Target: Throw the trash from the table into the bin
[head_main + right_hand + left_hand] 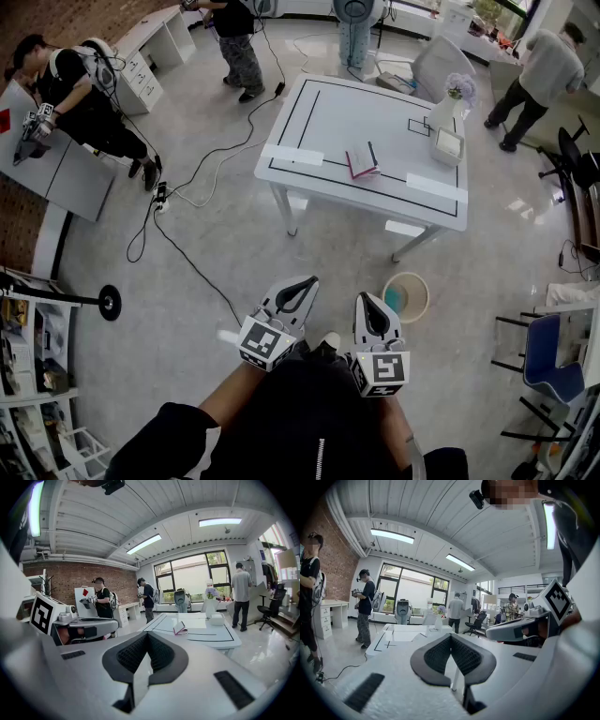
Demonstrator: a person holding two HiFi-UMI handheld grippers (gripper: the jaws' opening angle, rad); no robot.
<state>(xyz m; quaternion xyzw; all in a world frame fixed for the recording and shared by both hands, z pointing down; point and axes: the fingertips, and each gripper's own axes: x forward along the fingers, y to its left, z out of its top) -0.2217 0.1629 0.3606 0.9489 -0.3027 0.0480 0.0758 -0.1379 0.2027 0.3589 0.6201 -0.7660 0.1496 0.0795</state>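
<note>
Left tool and right tool: low centre of head view, side by side, well short of the worktop. Both have jaws pressed together with nothing between them.

Trash: a folded pink-and-white piece lying on the white worktop, upper centre, near its front edge.

Bin: on the floor, centre right, just right of the right tool.

Vase and white box: at the worktop's right end.
</note>
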